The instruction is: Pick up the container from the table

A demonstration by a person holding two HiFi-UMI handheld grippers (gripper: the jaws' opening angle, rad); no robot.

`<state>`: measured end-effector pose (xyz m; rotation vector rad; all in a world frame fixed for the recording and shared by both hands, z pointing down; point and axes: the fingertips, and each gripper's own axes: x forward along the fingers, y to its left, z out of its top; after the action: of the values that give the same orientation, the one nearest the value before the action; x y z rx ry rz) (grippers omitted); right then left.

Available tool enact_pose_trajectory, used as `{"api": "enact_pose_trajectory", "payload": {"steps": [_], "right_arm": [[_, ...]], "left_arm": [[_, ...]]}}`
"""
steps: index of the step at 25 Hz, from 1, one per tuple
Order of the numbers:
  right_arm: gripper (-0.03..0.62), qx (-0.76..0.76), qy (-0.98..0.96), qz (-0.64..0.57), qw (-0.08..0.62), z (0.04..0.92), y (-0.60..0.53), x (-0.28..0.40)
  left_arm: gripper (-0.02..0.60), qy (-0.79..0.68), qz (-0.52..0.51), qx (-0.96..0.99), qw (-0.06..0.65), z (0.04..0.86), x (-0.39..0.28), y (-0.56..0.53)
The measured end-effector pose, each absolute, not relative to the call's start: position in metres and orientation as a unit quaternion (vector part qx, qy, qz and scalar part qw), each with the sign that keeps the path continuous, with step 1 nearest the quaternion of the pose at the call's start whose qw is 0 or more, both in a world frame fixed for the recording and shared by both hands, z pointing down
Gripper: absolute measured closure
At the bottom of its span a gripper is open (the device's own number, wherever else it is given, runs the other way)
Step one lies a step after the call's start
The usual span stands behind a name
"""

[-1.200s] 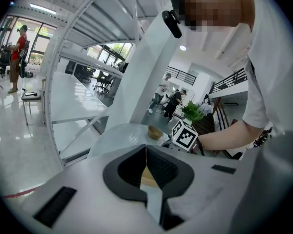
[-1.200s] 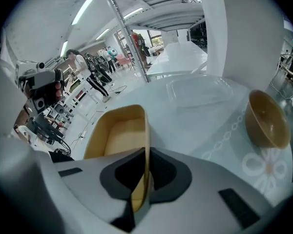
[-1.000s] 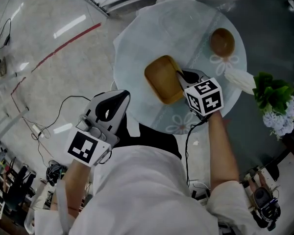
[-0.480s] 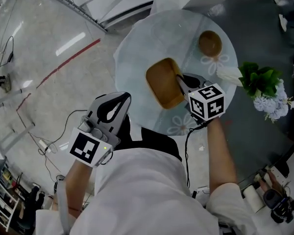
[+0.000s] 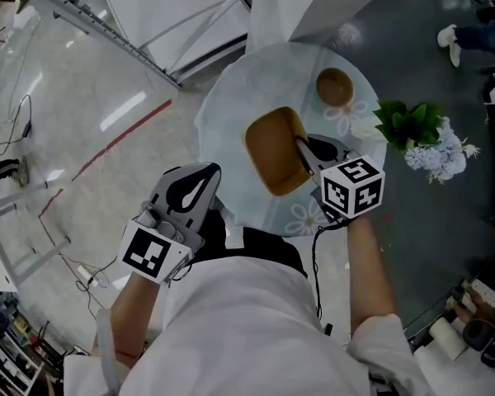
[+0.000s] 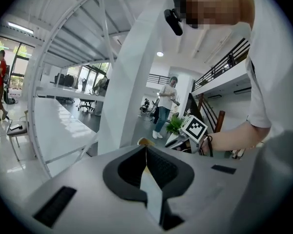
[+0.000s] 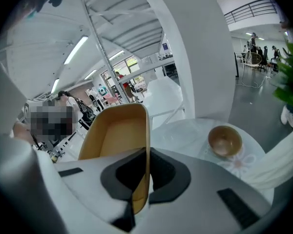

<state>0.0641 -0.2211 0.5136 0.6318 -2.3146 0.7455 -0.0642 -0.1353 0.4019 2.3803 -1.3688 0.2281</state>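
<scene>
Round table [image 5: 231, 97] looks smaller and farther than a second ago: both grippers have risen. Bare floor [image 5: 82, 81] lies open left of the table. Tan container [image 5: 272, 151] is off the table, held above its middle and clear of the rim. Right gripper [image 5: 302, 150] is clamped on the container's right wall. Left gripper [image 5: 208, 173] is closed, empty, lower left, beyond the table edge. Flowers [image 5: 425, 139] sit just beyond the right edge, small bowl [image 5: 334, 87] near the upper-right edge. Marker cube [image 5: 353, 186] shows black-and-white squares.
</scene>
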Motion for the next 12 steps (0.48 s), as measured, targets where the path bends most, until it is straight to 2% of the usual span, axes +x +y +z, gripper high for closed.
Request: {"api": "enact_pose_trajectory", "payload": {"steps": [12], "right_arm": [[0.569, 0.28, -0.885, 0.28, 0.244, 0.458, -0.219, 0.072]], "left_arm": [[0.56, -0.467, 0.079, 0.868, 0.15, 0.362, -0.059, -0.135]]}}
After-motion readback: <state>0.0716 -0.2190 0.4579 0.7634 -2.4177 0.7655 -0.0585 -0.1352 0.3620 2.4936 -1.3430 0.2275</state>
